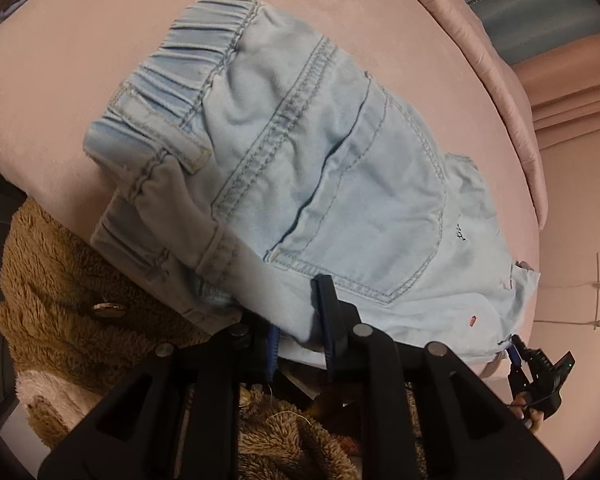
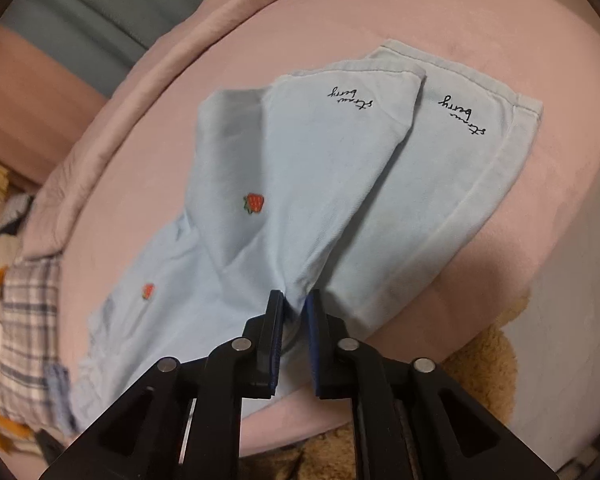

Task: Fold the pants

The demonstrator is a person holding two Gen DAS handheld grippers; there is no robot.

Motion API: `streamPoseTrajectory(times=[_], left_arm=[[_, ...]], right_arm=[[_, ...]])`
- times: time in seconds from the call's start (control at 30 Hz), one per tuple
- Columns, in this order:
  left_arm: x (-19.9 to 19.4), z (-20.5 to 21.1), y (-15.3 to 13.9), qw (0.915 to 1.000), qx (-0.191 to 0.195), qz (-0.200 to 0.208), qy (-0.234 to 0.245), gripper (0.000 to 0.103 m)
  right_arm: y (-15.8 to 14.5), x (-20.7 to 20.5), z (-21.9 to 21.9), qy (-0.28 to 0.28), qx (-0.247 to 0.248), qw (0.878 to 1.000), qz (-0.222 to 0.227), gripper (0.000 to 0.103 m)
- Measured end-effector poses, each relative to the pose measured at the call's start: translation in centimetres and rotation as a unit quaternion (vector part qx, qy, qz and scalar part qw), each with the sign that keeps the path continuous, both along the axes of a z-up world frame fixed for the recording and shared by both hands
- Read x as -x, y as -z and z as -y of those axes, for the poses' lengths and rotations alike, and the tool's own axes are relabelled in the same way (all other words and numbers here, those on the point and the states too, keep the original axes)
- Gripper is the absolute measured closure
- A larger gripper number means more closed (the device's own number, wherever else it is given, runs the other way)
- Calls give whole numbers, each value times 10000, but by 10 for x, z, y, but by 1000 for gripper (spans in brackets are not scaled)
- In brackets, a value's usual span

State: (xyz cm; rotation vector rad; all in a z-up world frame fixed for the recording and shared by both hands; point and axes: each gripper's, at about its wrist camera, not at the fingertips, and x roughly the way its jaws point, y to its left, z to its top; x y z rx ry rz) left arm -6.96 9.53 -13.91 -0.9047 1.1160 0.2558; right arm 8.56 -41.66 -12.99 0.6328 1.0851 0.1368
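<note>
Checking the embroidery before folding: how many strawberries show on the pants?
2 in the right wrist view: one strawberry mid-leg, another lower left. More may be hidden in the folds.

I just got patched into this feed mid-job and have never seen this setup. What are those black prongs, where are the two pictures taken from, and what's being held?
Each picture comes from a camera on a handheld two-finger gripper, looking along its fingers. No robot: a person carries one in each hand. The left gripper pinches the near edge of light blue pants by the back pocket, waistband end. The right gripper pinches a fold nearer the leg cuffs, which read "strawberry". The pants lie on a pink cushion. A brown fleece sits below its edge. In the left view, the right gripper also shows at the pants' far corner.
</note>
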Motion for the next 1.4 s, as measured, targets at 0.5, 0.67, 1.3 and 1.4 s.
streamPoseTrajectory(times=[0.5,0.67,1.3,1.4], left_arm=[[6,-5,-1,9999,95,118,-23,85],[7,5,-5,9993,209,204,226,85],[2,6,-6,9988,-28,20,496,81],[8,0,-20,9985,-130,57,525,70]], right_arm=[[4,-86,70,870,383,9955,26,99],[-47,-42,83,1287,538,9857,945,100],[30,-4,120,1683,710,9832,-63,100],[18,-8,114,1582,1222,9798,-59,100]])
